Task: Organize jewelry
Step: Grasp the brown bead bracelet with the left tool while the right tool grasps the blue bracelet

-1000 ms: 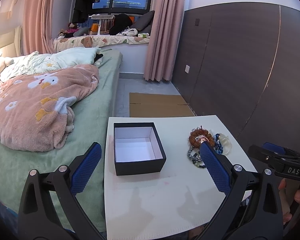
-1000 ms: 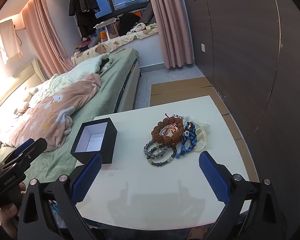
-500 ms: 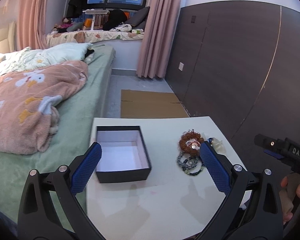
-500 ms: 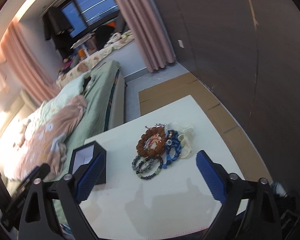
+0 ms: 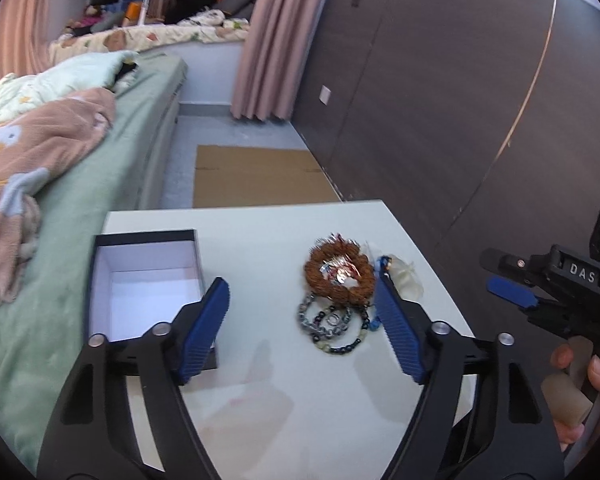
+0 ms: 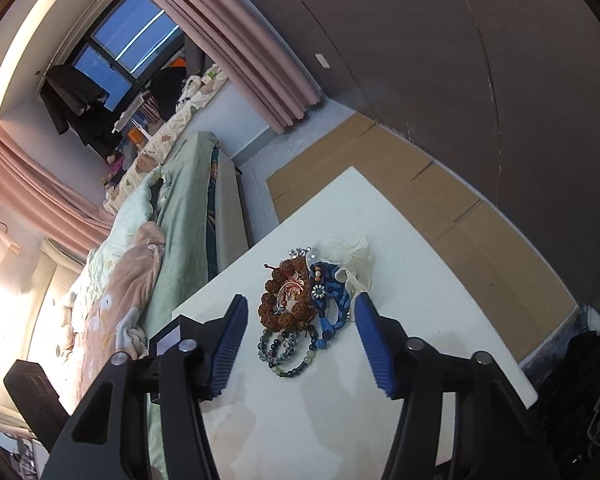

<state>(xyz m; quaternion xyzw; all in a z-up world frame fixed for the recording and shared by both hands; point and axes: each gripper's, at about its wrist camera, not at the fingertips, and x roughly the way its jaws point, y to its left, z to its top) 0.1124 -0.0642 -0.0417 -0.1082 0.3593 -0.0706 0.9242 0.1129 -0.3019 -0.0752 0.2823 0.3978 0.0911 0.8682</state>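
We keep both grippers unclenched — left gripper (image 5: 302, 322) and right gripper (image 6: 300, 340) have just been narrowing, nothing clamped — and centre the brown bracelet (image 6: 284, 298) ahead between the right jaws.

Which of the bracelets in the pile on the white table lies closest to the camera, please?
The bracelet of dark grey and pale green glass beads. It lies at the pile's near edge, in front of the brown seed bracelet and beside the blue woven one.

Both wrist cameras looked down, tilted, along their blue fingers at the table (image 5: 260, 400) from its near edge. The right view was rolled sideways. Both shared the bracelets (image 5: 336, 280) (image 6: 296, 308), box (image 5: 140, 280) and bed (image 5: 112, 184).
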